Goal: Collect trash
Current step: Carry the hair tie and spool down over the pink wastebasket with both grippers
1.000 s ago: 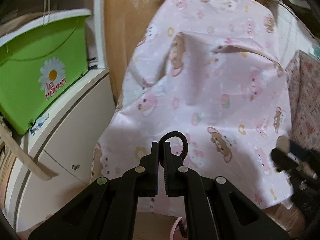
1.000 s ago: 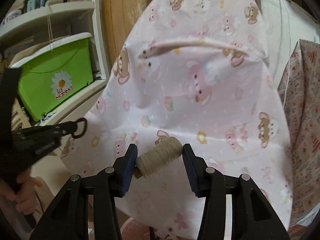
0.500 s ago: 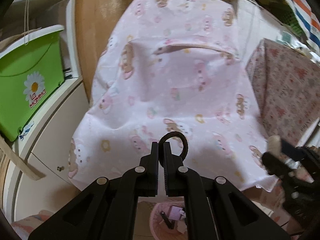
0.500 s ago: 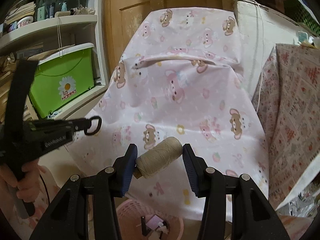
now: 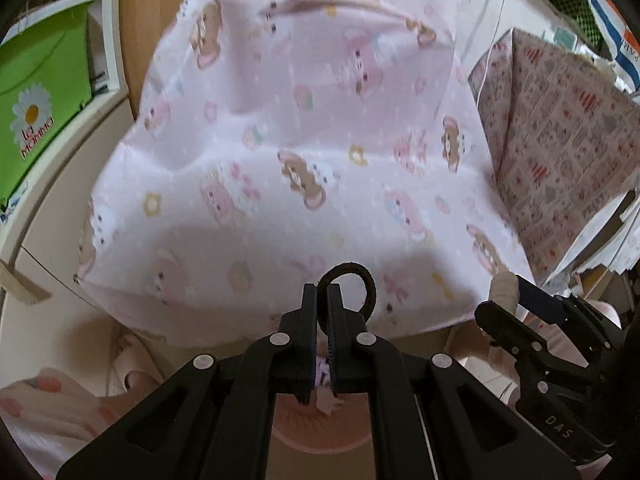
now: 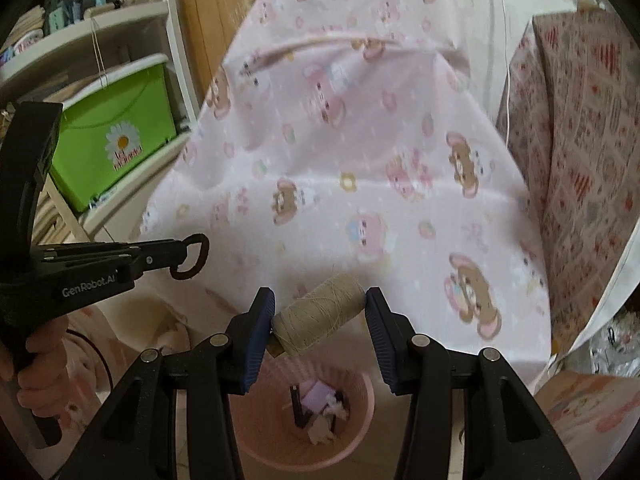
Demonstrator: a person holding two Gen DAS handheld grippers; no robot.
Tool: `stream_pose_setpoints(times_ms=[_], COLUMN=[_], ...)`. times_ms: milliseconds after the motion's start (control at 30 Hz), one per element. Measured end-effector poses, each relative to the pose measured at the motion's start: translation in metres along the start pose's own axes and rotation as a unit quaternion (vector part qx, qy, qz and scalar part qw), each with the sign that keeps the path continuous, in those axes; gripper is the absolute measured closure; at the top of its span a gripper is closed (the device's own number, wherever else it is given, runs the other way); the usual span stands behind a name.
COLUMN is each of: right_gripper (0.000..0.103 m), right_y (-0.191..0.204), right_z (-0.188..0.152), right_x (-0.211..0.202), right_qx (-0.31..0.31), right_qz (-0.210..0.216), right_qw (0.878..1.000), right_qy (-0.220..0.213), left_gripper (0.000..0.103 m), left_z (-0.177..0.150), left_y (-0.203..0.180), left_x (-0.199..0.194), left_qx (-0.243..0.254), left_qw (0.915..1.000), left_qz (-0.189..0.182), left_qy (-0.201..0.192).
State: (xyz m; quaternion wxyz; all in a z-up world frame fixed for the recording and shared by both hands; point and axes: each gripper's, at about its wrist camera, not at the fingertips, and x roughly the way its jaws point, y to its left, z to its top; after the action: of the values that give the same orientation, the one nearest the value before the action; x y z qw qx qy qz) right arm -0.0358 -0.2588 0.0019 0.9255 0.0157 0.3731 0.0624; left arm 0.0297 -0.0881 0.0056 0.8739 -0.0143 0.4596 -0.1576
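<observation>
gripping spool [image 6: 320,316] between right tongs [image 6: 320,320]

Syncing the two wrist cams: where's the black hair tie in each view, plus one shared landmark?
Left wrist: the black hair tie loops up just above centre-bottom, pinched in the left tool.
Right wrist: the same tie sits at mid-left, at the tip of the left tool that reaches in from the left edge.
Shared landmark: the green bin with a daisy, upper left in both.

Pink bear-print cloth [image 6: 360,152], green daisy box [image 6: 116,136] on white shelf [image 6: 96,32], patterned fabric [image 5: 560,128]
</observation>
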Motion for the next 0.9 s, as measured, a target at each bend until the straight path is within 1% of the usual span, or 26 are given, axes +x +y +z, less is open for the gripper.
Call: stream_pose_setpoints(times_ms=[133,233,333,433,600,667,733,900], right_gripper=[0.054,0.054,0.054,0.054,0.054,0.054,0.054,0.054], right_y=[-0.003,-0.004,-0.004,-0.005,-0.009,-0.01,-0.012,-0.02], right_z=[-0.015,-0.025,-0.034,-0.042,-0.054,-0.059,-0.064,-0.08], right_x=[0.012,0.021,0.029,0.043,0.066,0.075,0.084,0.105], right_qx=[-0.001,0.002,-0.001,0.008,0.02,0.016,0.014,0.027], right_qz=[-0.003,0.004,0.001,0.004,0.003,-0.008,-0.015,-0.031], right_qw=[0.999,0.998,0.997,0.995,0.99,0.988,0.986,0.977], right_qy=[0.033,0.056,0.073,0.099,0.14,0.154,0.168,0.208], left_gripper=[0.099,0.099,0.099,0.099,0.099,0.099,0.099,0.098], left_z=[-0.011,-0.016,-0.023,-0.03,-0.044,-0.049,-0.055,-0.067], left_y=[-0.006,-0.007,-0.009,-0.009,-0.01,-0.011,-0.014,-0.016], left_x=[0.012,0.021,0.032,0.045,0.069,0.076,0.083,0.098], left_qx=[0.01,0.014,0.016,0.021,0.035,0.045,0.058,0.063], left_qw=[0.9997,0.9991,0.9979,0.996,0.9914,0.9896,0.9874,0.983], left_qz=[-0.001,-0.005,-0.009,-0.009,0.007,0.02,0.024,0.034], left_qy=[0.022,0.04,0.062,0.086,0.126,0.135,0.145,0.169])
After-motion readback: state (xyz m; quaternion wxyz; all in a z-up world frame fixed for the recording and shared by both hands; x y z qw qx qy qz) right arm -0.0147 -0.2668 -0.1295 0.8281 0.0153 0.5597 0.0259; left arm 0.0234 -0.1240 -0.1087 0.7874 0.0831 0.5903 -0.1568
